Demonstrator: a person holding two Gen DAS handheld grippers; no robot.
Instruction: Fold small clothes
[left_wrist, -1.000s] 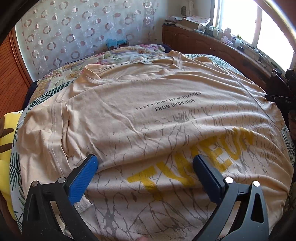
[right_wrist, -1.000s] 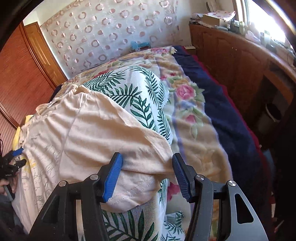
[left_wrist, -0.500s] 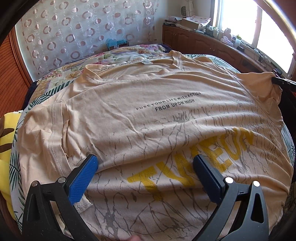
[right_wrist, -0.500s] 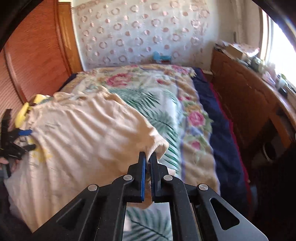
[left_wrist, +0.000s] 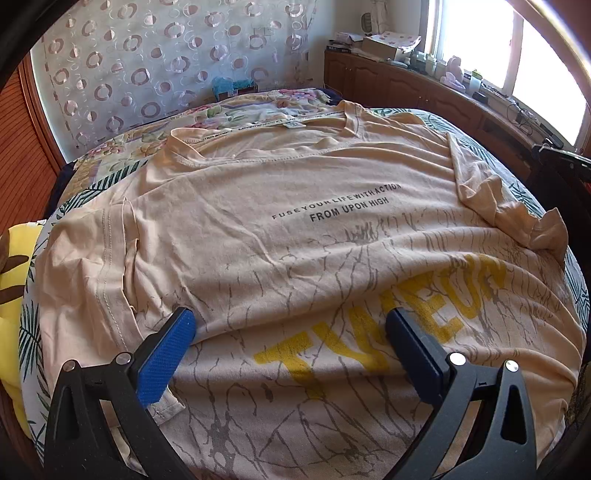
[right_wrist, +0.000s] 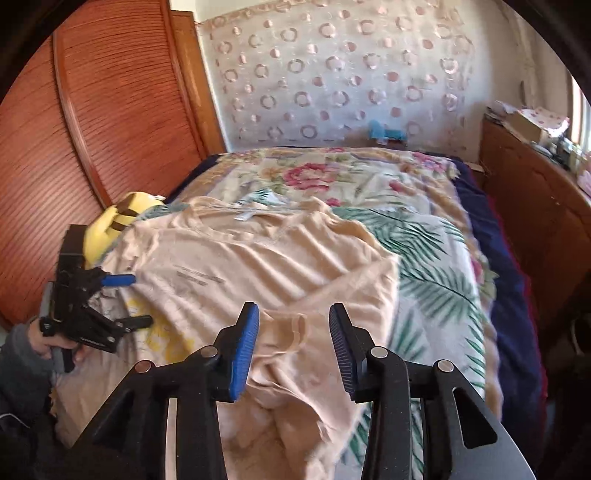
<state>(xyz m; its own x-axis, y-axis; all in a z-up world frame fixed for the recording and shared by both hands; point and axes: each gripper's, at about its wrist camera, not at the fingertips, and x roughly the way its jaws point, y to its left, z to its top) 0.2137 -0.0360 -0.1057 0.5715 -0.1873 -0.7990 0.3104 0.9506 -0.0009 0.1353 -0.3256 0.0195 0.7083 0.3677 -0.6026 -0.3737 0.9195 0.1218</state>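
A beige T-shirt (left_wrist: 295, 236) with black text and yellow letters lies spread face up on the bed; it also shows in the right wrist view (right_wrist: 258, 266). Its right sleeve (left_wrist: 517, 218) lies folded inward onto the shirt body, also seen below my right gripper (right_wrist: 291, 347). My left gripper (left_wrist: 291, 332) is open and empty, low over the shirt's lower half near the yellow letters. My right gripper (right_wrist: 293, 325) is open and empty, just above the folded sleeve. The left gripper also shows at the left of the right wrist view (right_wrist: 125, 299).
The bed has a leaf and flower bedspread (right_wrist: 424, 236). A yellow plush toy (right_wrist: 118, 218) lies at the bed's left edge. A wooden cabinet (left_wrist: 424, 92) with clutter runs along the window side. A wooden sliding door (right_wrist: 92, 129) stands on the left.
My right gripper shut on the right sleeve, carried it inward over the shirt, then opened and let it drop folded onto the body. The left gripper has stayed still and open.
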